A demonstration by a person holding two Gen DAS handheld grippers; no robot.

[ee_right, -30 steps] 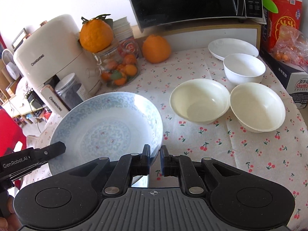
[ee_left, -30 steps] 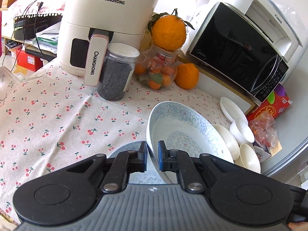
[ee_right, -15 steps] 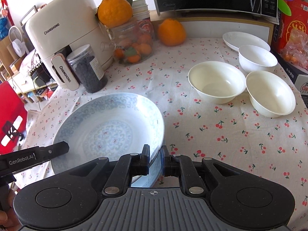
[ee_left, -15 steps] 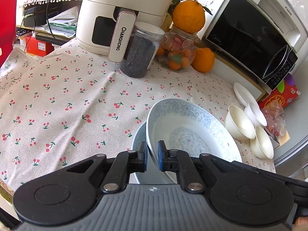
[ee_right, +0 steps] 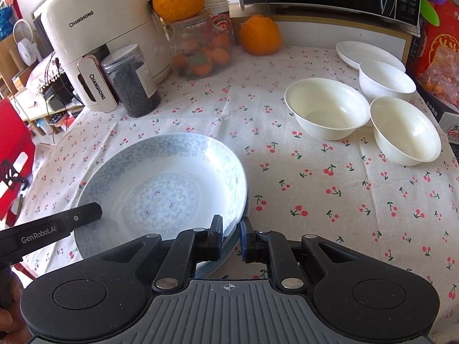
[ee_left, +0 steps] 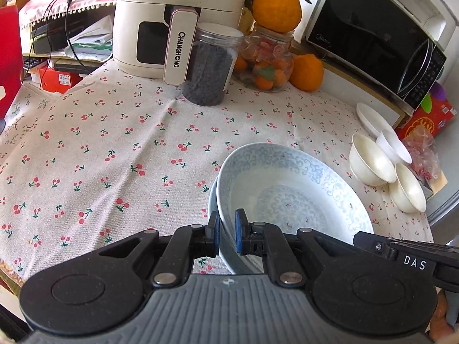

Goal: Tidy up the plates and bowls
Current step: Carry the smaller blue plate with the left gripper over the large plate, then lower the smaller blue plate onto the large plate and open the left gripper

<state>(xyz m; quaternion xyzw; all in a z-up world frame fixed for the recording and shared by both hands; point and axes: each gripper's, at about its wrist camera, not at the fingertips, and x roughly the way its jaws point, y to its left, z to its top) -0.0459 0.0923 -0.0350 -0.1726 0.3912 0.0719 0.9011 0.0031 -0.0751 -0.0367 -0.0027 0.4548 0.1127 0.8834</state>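
Observation:
A blue-patterned deep plate lies nested in a second blue plate on the cherry-print tablecloth. My left gripper is shut on the upper plate's near-left rim. On the opposite side, my right gripper is shut on its near-right rim. Only a thin edge of the lower plate shows. Three white bowls and a white plate stand apart at the right.
At the back stand a white air fryer, a jar of dark contents, a glass jar of fruit with oranges, and a microwave. A red box flanks the bowls. The tablecloth drops off at the left.
Both grippers have come down with the patterned plate. It was tilted above the lower plate and now lies flatter, nested in it. Both grips stay on the rim.

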